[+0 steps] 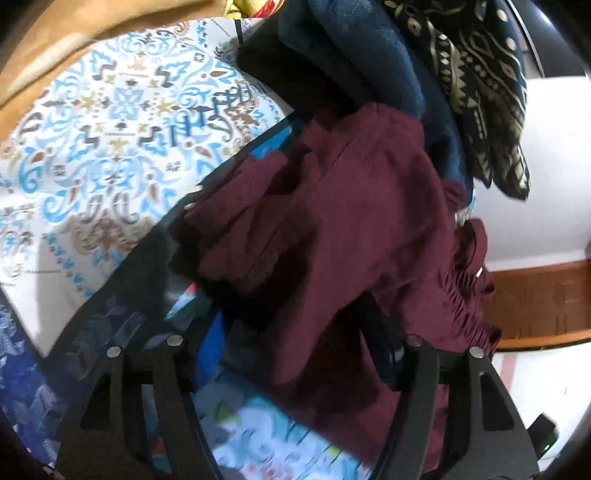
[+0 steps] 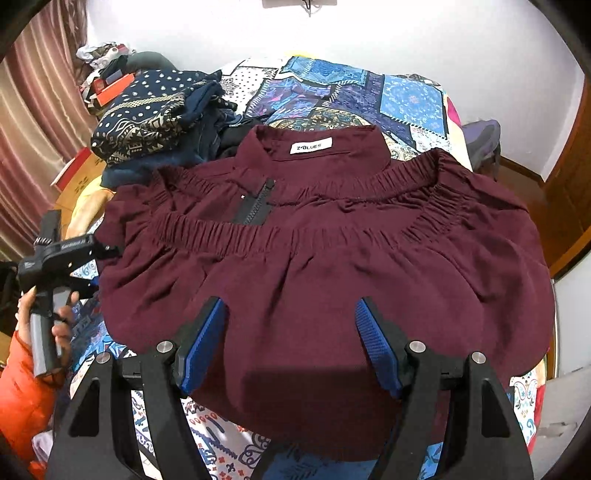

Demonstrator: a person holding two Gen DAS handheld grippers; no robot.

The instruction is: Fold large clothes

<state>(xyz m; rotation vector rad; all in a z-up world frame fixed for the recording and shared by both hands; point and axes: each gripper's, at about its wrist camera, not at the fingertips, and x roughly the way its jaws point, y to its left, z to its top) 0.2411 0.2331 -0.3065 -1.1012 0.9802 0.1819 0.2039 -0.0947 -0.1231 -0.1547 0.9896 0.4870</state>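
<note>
Nearest in the right wrist view, the right gripper (image 2: pixel 290 345) is seen with its blue-padded jaws standing well apart above the near hem of the maroon, gathered woven garment (image 2: pixel 325 266); no cloth is pinched between the pads. The garment is spread flat on the bed covered by a blue-and-white patchwork bedspread (image 2: pixel 406 96), with its elastic gathered band running across the middle, a short black zipper (image 2: pixel 258 203) near the band, and a white sewn-in label (image 2: pixel 310 147) at the stand-up collar on the far side. At the garment's left edge the left gripper (image 2: pixel 107 254) is held by a hand (image 2: pixel 55 325) in an orange sleeve (image 2: pixel 22 384), with its tips right at the cloth.

In the left wrist view, which is blurred, bunched maroon fabric (image 1: pixel 332 229) is draped across the space between the left jaws and hides one finger almost wholly. The jaws stand apart, and no pad can be seen pressing on the cloth.

Farther off, beside the collar, a pile of dark navy clothes with a gold-printed navy scarf (image 2: pixel 147 118) on top is heaped on the bed. Behind it pink curtains (image 2: pixel 33 110) are hung, and a white wall (image 2: pixel 369 29) closes the scene.
</note>
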